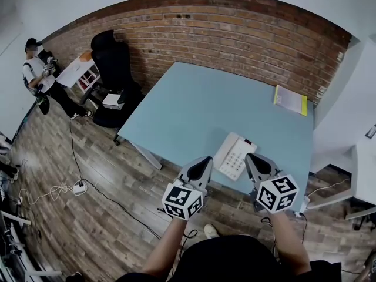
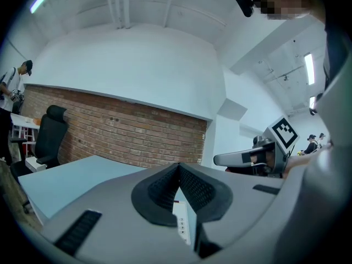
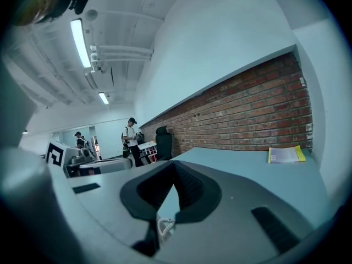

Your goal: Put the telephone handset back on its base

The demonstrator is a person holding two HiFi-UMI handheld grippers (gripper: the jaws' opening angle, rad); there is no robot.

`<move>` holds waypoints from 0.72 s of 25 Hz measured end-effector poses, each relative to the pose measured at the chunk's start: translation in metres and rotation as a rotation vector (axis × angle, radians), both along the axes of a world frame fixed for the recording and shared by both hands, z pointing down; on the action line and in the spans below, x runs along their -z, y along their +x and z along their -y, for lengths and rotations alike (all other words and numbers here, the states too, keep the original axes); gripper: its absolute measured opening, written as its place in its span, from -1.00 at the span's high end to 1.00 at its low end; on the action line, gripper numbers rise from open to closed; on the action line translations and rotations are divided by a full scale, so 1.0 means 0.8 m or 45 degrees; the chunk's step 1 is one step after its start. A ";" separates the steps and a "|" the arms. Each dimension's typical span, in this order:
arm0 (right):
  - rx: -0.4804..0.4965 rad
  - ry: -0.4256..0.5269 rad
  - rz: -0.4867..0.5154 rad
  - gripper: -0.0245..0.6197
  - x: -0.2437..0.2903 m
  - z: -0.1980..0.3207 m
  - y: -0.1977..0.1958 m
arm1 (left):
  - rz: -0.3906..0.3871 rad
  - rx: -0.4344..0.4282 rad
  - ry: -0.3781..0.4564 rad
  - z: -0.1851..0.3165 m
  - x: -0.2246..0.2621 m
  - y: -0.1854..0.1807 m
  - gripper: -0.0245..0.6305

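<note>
A white telephone (image 1: 235,155) lies near the front edge of the light blue table (image 1: 194,104), keypad up. A long smooth white part along its left side looks like the handset (image 1: 225,148), resting on the base. My left gripper (image 1: 207,159) hovers just left of the phone, shut and empty. My right gripper (image 1: 249,156) is just right of it, also shut and empty. In the left gripper view the shut tips (image 2: 179,165) sit above the keypad (image 2: 181,224). In the right gripper view the shut tips (image 3: 173,163) sit above a coiled cord (image 3: 163,224).
A yellow booklet (image 1: 289,100) lies at the table's far right by the brick wall (image 1: 235,34). A black office chair (image 1: 114,63) and a small white table (image 1: 76,69) stand at the left, with a person (image 1: 35,69) beyond. Cables and a power strip (image 1: 79,187) lie on the floor.
</note>
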State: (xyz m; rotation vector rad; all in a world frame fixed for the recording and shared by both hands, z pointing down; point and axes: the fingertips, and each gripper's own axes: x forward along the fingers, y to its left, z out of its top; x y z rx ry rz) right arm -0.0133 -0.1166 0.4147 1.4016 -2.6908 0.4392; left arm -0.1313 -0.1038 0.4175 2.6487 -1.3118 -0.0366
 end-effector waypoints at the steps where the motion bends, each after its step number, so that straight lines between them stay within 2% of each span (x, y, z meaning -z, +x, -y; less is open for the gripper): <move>1: 0.000 0.000 0.002 0.89 0.000 -0.002 0.003 | 0.003 -0.001 0.000 -0.002 0.000 0.004 0.90; 12: 0.018 0.013 0.070 0.89 0.011 -0.028 0.038 | 0.048 -0.005 0.031 -0.026 0.011 0.045 0.90; 18: 0.052 0.032 0.066 0.89 0.013 -0.049 0.051 | 0.050 0.006 0.036 -0.045 0.013 0.062 0.90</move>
